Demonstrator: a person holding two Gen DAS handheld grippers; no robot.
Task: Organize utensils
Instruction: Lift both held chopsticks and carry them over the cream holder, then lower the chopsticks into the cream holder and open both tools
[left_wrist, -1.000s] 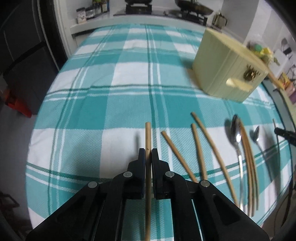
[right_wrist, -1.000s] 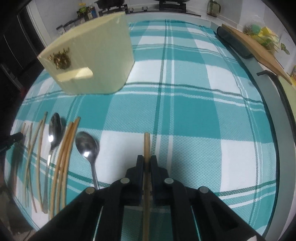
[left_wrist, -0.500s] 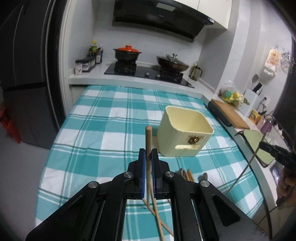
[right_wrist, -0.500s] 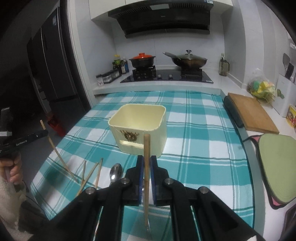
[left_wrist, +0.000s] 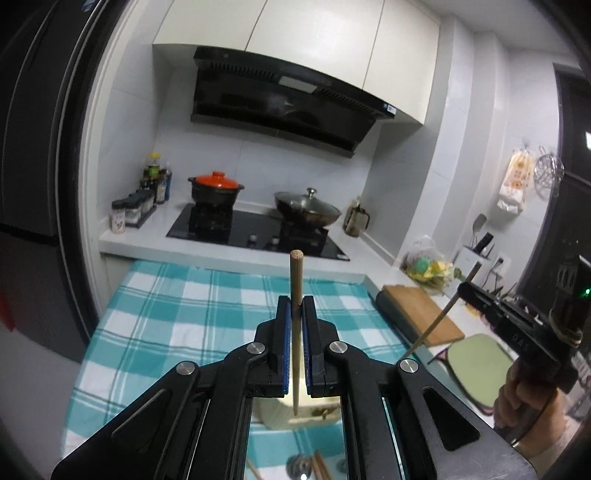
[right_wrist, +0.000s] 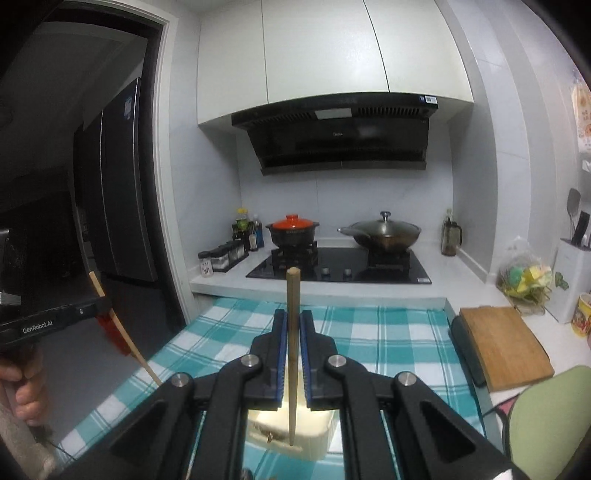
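Note:
My left gripper (left_wrist: 295, 306) is shut on a wooden chopstick (left_wrist: 296, 280) that stands upright between the blue pads, high above the checked cloth. My right gripper (right_wrist: 292, 321) is likewise shut on a second chopstick (right_wrist: 292, 295), also upright. Below both, a cream utensil holder (right_wrist: 314, 432) shows between the gripper arms, also visible as the holder (left_wrist: 277, 417) in the left wrist view. The right gripper (left_wrist: 466, 292) appears at the right edge there with its slanted chopstick (left_wrist: 436, 325). A spoon (left_wrist: 299, 469) and more chopsticks (left_wrist: 319, 467) lie on the cloth below.
The teal checked cloth (right_wrist: 388, 332) covers the table. A wooden cutting board (right_wrist: 506, 347) and a green mat (right_wrist: 554, 417) lie to the right. Beyond are a stove with a red-lidded pot (right_wrist: 293, 229) and a wok (right_wrist: 384, 232). A dark fridge (right_wrist: 118, 206) stands left.
Both grippers have lifted their chopsticks off the cloth and risen high, tilting up from facing the table to facing the stove wall. The holder has slid below the fingers.

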